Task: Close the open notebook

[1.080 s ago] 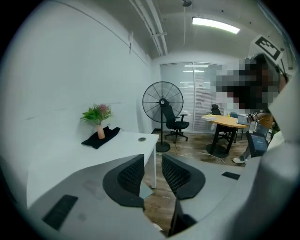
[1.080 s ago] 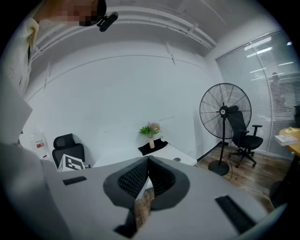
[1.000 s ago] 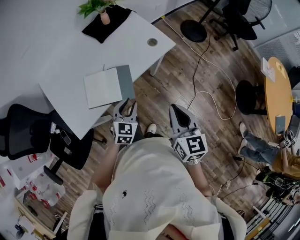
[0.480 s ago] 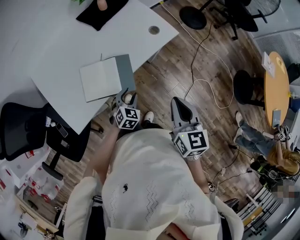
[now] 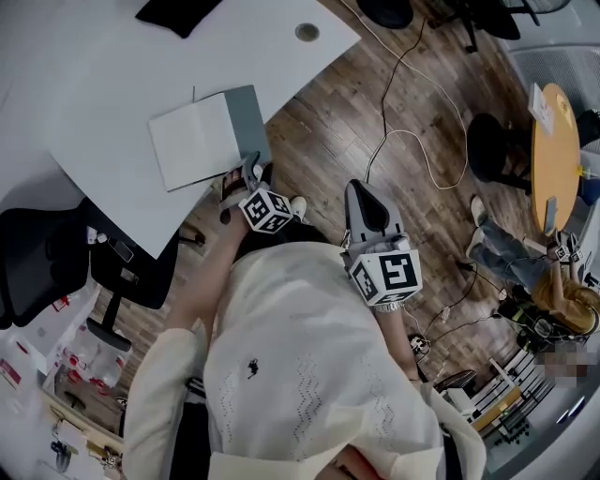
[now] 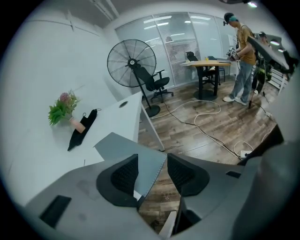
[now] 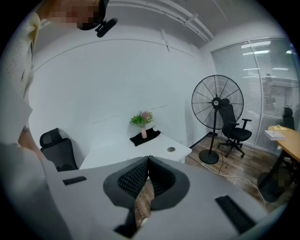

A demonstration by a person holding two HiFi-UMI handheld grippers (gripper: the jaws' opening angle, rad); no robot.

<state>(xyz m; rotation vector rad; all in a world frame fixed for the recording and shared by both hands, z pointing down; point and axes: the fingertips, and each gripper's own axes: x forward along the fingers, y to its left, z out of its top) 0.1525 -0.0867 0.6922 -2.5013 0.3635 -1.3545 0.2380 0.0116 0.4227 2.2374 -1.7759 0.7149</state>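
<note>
White desk (image 5: 94, 84) over wood-plank floor (image 5: 328, 141), seen from above. Lying flat on it: open notebook (image 5: 202, 141), pale page leftward, grey cover rightward, close to the near edge; round grommet (image 5: 307, 32) toward the right corner; black cloth (image 5: 178, 11) at the far side, well apart from both.

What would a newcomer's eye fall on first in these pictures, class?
The open notebook lies near the edge of the white desk, its grey cover folded open. The left gripper is at it, jaws apart around that cover's edge, while the right gripper hangs shut over the wooden floor.
</note>
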